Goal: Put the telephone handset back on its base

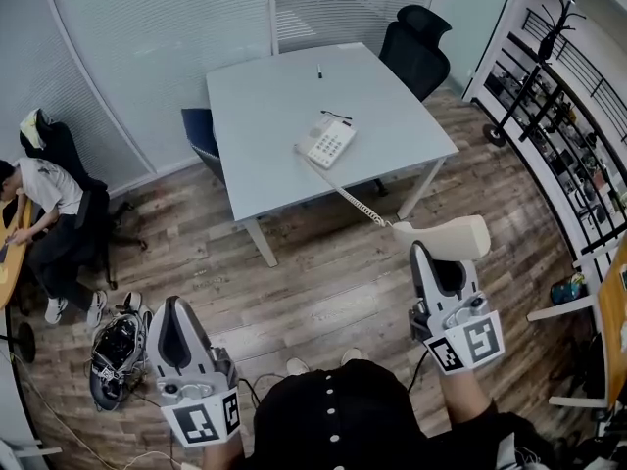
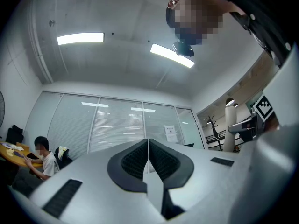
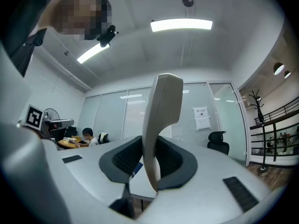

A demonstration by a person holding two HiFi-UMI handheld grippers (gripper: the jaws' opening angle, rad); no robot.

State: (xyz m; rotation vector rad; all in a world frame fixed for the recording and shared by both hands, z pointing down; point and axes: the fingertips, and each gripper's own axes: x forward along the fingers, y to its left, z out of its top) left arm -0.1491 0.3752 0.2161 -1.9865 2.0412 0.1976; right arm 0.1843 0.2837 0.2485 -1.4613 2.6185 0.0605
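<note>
Now, R gripper [image 1: 436, 258] angled slightly up, pinching handset [image 1: 449, 237], L gripper [image 1: 176, 308] pressed together, empty.

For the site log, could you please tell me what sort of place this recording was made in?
Most likely an office meeting room: a grey table with a desk phone on it, a black swivel chair, and glass walls hung with blinds.

Head view: high, steeply down, left gripper [image 1: 174, 306] and right gripper [image 1: 436, 258] close below, table [image 1: 294, 106] well ahead. Gripper views: low, along own jaws, tilted up at ceiling [image 2: 117, 64] and glass wall [image 2: 117, 125]. All three share seated person [image 3: 87, 135].
</note>
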